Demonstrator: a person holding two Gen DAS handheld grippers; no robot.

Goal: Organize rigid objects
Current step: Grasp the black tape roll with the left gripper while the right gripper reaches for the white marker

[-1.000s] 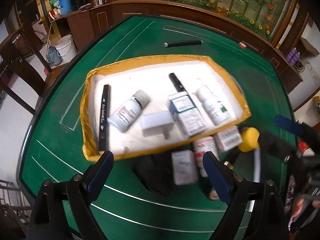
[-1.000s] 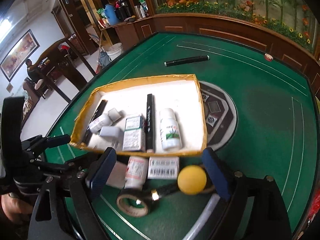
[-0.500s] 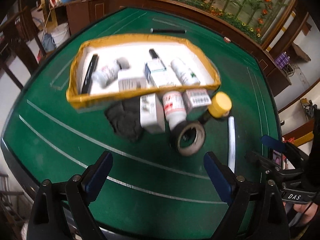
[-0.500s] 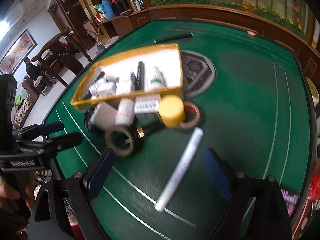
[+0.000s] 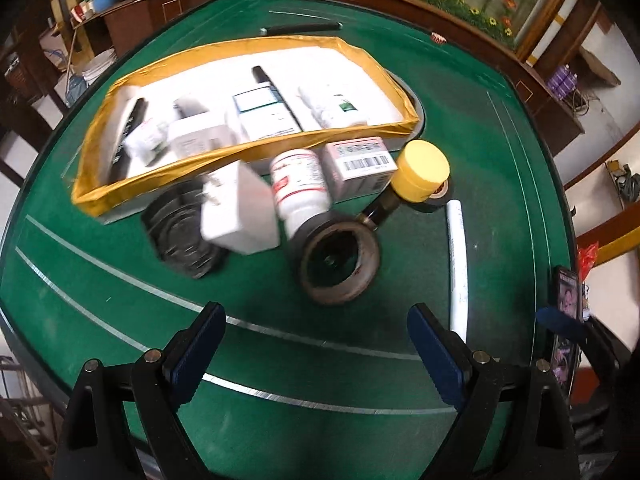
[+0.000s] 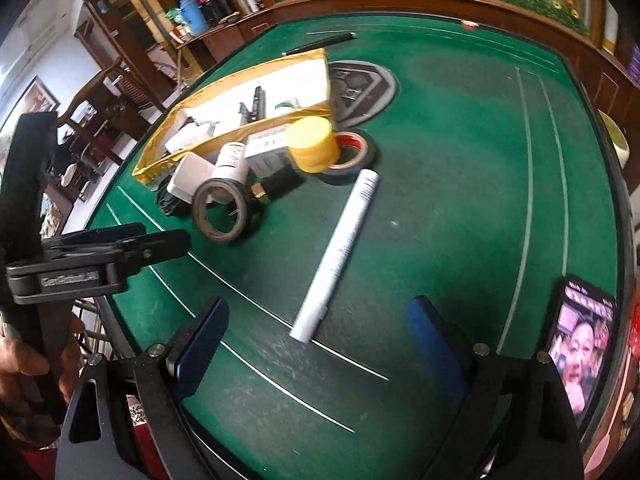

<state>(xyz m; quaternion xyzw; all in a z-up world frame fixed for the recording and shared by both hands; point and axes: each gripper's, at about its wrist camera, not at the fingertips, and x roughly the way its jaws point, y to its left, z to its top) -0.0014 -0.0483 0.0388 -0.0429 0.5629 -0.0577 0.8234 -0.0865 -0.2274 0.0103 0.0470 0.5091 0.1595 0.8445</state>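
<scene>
Both my tools sit wide apart and hold nothing: left tool [image 5: 316,344] and right tool [image 6: 318,334], each over bare green worktop [image 5: 280,360]. The left tool also shows from the side in the right view.

Gold-rimmed tray [image 5: 372,68] sits mid-worktop, holding a black marker [image 5: 266,80], a teal-and-white box [image 5: 260,114], a white bottle [image 5: 332,108], a white block [image 5: 198,140] and another black pen [image 5: 128,132] along its left wall.

Loose items are piled just in front of the tray: white pill bottle with red label [image 5: 300,188] lying down, barcode box [image 5: 360,164] beside it, white box [image 5: 236,212] overlapping a black lid [image 5: 176,236]. A dark tape roll [image 5: 340,264] stands on edge, touching the pill bottle. Yellow-capped item [image 5: 424,170] rests against a red-core tape roll [image 6: 352,150].

White marker [image 6: 340,252] lies apart to the right, between my right tool's fingers in view. Black pen [image 5: 300,29] lies beyond the tray. Phone [image 6: 580,344] at the right edge.
</scene>
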